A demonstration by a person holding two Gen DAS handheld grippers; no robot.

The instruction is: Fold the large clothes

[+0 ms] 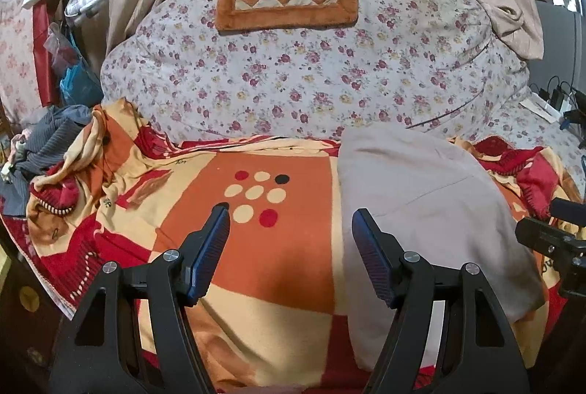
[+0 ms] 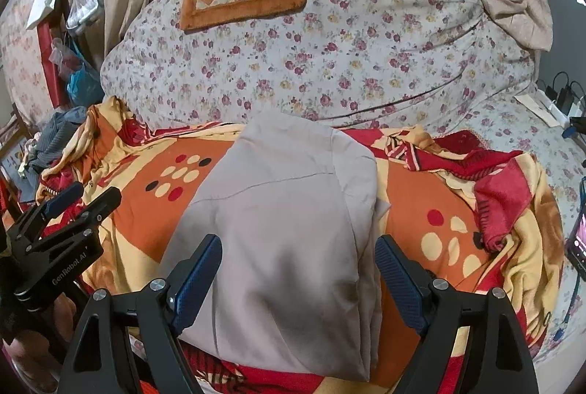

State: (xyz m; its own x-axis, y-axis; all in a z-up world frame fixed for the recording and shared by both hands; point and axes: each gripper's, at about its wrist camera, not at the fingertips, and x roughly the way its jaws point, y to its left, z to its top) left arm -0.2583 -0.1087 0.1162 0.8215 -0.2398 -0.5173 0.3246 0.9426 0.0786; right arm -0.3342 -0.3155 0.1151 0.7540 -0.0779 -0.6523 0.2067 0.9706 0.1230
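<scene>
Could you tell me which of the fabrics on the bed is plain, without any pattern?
The folded beige garment; the blanket has checks and dots, the quilt flowers.

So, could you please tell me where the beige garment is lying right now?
The beige garment lies folded on the orange patterned blanket, in front of the floral quilt; it sits between the open right gripper's fingers and right of the left gripper.

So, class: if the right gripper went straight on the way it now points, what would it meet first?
Most likely the folded beige garment. The right gripper is open, its fingers straddling that cloth, which lies on the patterned blanket. Depth is unclear, so how soon is uncertain.
</scene>
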